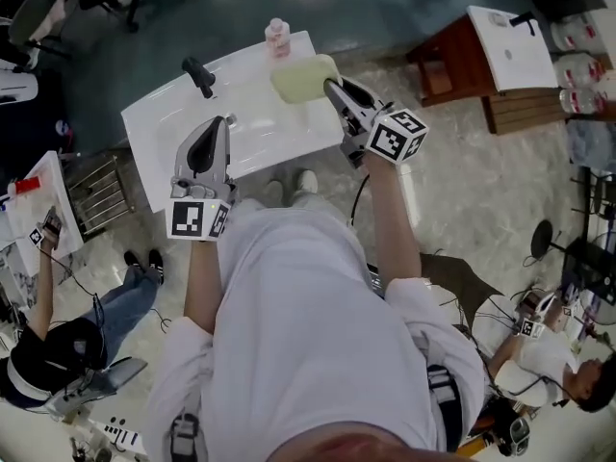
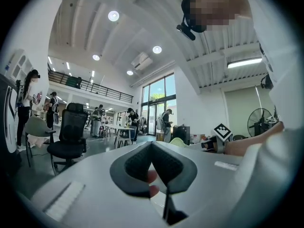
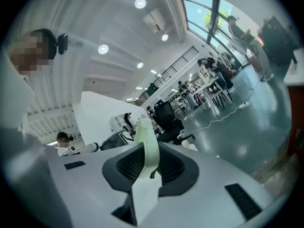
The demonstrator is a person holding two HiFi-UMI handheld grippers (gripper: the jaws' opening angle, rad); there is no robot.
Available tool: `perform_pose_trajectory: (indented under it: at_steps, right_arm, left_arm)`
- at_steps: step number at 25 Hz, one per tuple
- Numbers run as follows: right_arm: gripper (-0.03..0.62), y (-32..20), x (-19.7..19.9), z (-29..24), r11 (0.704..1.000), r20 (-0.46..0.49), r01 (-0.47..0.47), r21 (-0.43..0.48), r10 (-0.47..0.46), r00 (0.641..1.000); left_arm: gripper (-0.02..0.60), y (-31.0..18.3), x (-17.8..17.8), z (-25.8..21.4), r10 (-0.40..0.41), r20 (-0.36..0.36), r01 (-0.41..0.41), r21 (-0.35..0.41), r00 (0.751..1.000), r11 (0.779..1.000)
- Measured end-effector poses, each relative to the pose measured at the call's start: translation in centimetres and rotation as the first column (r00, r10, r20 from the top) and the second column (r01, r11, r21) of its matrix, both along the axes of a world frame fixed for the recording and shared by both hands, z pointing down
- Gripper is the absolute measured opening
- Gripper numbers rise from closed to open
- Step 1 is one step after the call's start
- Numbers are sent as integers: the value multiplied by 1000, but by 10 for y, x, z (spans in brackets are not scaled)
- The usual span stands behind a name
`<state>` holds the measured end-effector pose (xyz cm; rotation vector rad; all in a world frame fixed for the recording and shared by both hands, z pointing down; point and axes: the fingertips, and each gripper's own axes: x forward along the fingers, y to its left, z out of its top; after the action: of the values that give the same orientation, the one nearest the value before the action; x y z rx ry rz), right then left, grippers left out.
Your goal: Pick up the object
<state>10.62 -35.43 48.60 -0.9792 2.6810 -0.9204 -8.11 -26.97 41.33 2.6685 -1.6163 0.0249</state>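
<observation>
A pale green flat pad hangs over the far right corner of a white basin top. My right gripper is shut on its near edge. In the right gripper view the pad stands edge-on, pinched between the dark jaws of that gripper. My left gripper hovers over the near left part of the basin top, jaws together and nothing in them. In the left gripper view its jaws meet at the tips; the view looks out over the room, not at the pad.
A black tap and a pink bottle stand at the basin top's far side. A wooden stool carries a white board at right. A metal rack is at left. People sit on the floor at both sides.
</observation>
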Motion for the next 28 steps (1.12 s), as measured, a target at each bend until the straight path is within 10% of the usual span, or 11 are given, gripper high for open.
perform_pose_trajectory:
  at_steps: [12,20,28]
  right_arm:
    - [72,50,-15,-113,885,-341,-7,466,187,921]
    - [69,52,1,-111,829,-405,-95,551,365,838]
    - [69,37,-10,-120,847,-397,-97,523,342,851]
  left_arm:
    - [0,-1,14,-31,52,-17,-51,64,998,997]
    - [0,-1,24,-51,85,1,-85,61,996,994]
    - [0,-23,33,-81,134,1,-133,75,991,988]
